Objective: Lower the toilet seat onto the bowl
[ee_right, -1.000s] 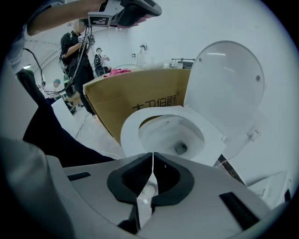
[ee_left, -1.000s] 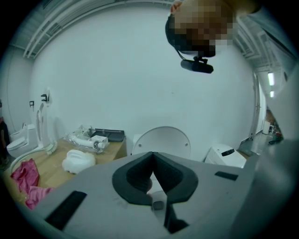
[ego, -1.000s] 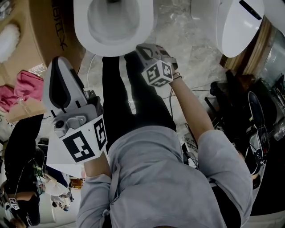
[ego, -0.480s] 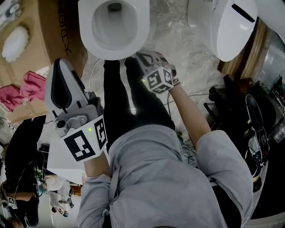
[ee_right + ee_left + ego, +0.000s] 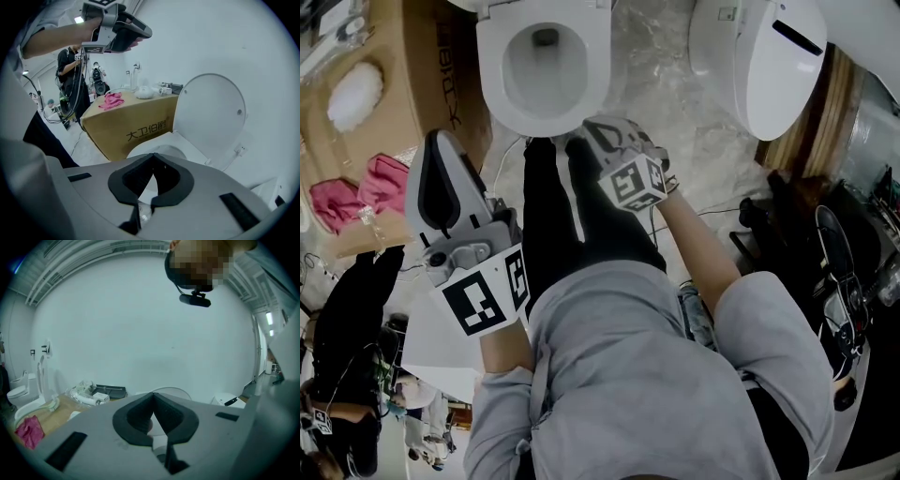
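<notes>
The toilet bowl (image 5: 592, 66) stands open at twelve o'clock of the head view, with the seat (image 5: 213, 117) upright at its back, not yet lowered. The right gripper (image 5: 592, 129), jaws clenched on nothing, sits near the bowl's six o'clock rim, apparently staged to reach the seat. The left gripper (image 5: 439, 150), likewise clenched and empty, is held clear at nine o'clock.

A pale marbled floor (image 5: 666, 103) carries a toilet (image 5: 492, 89) with its bowl uncovered at 12 o'clock. A brown cardboard box (image 5: 427, 66) stands just beside it at 11 o'clock. A second toilet (image 5: 773, 75), lid down, stands at 1 o'clock. Black equipment (image 5: 834, 272) crowds 3 o'clock.
</notes>
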Tool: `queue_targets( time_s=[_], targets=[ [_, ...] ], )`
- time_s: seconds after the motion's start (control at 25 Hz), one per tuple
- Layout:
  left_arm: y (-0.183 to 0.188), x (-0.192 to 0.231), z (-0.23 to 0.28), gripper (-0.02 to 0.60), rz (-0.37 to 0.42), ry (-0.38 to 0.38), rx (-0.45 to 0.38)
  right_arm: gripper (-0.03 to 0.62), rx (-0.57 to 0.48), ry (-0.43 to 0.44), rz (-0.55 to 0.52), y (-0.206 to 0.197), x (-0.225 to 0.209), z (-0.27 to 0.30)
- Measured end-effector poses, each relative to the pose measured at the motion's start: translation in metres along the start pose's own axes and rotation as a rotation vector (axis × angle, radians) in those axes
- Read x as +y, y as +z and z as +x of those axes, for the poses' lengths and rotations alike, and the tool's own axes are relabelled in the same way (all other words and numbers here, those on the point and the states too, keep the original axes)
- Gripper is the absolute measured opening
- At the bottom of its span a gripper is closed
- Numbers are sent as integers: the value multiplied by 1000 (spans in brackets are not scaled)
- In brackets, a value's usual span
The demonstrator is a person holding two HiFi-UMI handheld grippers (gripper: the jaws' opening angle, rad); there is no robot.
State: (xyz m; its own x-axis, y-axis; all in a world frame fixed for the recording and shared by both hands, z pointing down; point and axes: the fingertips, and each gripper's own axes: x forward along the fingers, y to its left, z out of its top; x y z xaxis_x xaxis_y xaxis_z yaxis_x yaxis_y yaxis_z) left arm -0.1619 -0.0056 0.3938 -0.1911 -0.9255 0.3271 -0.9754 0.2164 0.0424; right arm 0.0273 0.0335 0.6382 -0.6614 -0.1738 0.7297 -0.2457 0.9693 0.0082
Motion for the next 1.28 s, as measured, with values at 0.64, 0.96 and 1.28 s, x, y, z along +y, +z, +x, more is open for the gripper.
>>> queue_targets(
  time_s=[0.64, 0.96, 1.28],
  targets=[
    [72, -11, -9, 0, 18, -26, -86, 0, -188, -104, 5, 116, -37, -62],
    [98, -17, -12, 0, 26, -61, -117, 0, -322, -181, 30, 183, -61, -94],
    [129, -18, -16, 0, 40, -90, -164, 0, -447, -258, 40, 244, -84, -132]
  ],
)
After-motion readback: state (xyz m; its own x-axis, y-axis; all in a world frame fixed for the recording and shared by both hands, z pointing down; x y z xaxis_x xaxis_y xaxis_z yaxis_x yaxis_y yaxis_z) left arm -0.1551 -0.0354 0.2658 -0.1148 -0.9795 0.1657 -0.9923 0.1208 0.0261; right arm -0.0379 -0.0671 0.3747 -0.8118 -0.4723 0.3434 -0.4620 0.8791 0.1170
